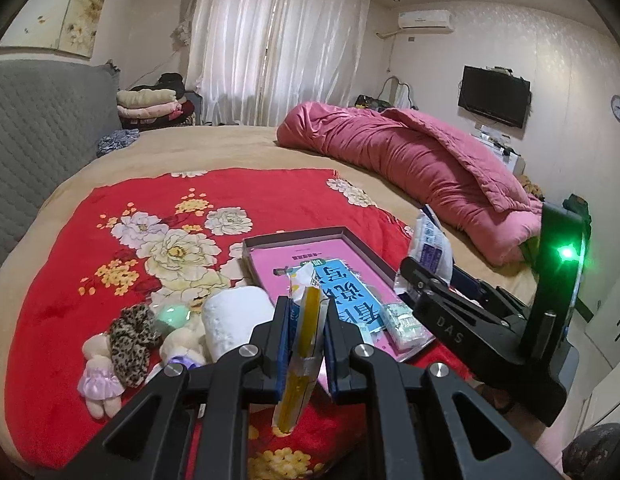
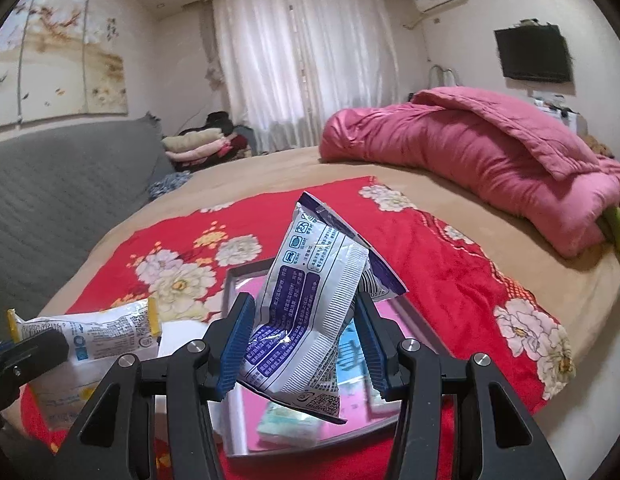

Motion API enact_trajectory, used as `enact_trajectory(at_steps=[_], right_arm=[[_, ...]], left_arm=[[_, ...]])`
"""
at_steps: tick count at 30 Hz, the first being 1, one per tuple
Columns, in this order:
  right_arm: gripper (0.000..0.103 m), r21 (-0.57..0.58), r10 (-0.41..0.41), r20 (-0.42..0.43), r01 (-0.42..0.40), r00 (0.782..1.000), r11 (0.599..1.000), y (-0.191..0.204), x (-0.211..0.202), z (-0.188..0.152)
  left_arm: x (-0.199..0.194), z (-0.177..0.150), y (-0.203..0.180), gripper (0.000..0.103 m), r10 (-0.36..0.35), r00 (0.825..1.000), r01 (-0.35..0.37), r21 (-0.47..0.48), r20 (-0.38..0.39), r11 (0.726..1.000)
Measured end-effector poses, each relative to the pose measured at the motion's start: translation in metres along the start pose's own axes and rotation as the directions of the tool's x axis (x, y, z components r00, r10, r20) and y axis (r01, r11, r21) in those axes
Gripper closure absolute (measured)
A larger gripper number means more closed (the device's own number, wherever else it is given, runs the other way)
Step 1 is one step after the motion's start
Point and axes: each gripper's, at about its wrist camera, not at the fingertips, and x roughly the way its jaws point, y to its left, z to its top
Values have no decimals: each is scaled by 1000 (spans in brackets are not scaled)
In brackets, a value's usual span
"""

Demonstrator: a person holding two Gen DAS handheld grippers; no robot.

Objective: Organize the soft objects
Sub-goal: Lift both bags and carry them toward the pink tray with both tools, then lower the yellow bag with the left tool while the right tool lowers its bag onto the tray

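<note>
The left tool (image 1: pixel 304 334) pinches a yellow-edged wipes packet (image 1: pixel 300 354); the right tool (image 2: pixel 304 344) grips a purple-and-white wipes pack (image 2: pixel 310 300) above the shallow box (image 2: pixel 246 276) on the bed (image 2: pixel 270 164).

Left gripper (image 1: pixel 304 334) points forward and downward over the tray (image 1: pixel 374 258), jaws nearly together, blue pads clamped flat on a thin yellow-edged packet (image 1: pixel 300 364) that stands on edge between them. Right gripper (image 2: pixel 306 344) is just right of it, also tipped downward over the tray, jaws about half spread, both pads pressing the sides of a white-and-purple pouch (image 2: pixel 310 280) held upright. Seen from the left camera, the right gripper's black body reaches in over the tray's right edge.
</note>
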Motion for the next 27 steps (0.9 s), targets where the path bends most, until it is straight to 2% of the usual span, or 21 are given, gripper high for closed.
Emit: enact_trajectory(at_steps=[7,12,23,27], right_arm=[[51,55,-34,0,34,999,998,-28,4,0],[51,69,-49,-16,50,999,996,-39,9,-2],[51,54,-62,-43,64,997,996,-44,24,-6],[50,45,-68,-47,70,997,996,-44,28,-8]], left_arm=[[23,4,-18,88,-5,1000,6,41,-23,999],[45,6,-26,88,-18,998,20,37,-52,999],[88,8,-37,88,-32,995,37,56,-97,998],[102,7,-39,88,-16,995,23,67,-101,998]])
